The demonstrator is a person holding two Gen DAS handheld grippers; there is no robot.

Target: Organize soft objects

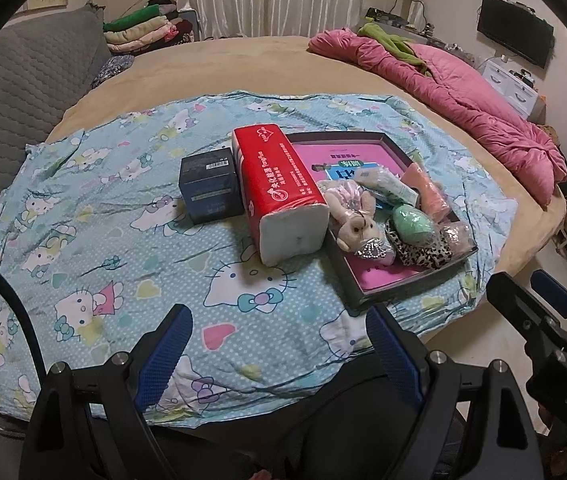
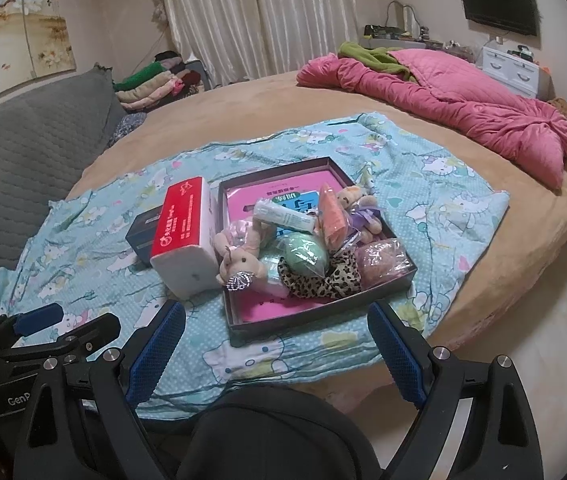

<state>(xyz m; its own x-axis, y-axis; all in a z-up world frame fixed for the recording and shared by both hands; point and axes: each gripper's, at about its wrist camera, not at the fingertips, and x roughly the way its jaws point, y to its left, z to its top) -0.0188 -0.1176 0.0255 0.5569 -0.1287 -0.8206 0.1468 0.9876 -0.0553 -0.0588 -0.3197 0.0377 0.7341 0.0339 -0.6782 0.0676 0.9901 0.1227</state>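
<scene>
Left gripper fingers apart — tissue pack beside tray.

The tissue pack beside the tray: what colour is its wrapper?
Red, with white ends; the tissue pack shows best in the left wrist view.

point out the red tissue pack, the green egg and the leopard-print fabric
red tissue pack (image 1: 283, 176), left wrist view, on its red top face
green egg (image 2: 306, 255), right wrist view, on its rounded middle
leopard-print fabric (image 2: 323, 282), right wrist view, on its bunched middle

Bare sheet left, tissue pack blocking crowded box
</scene>
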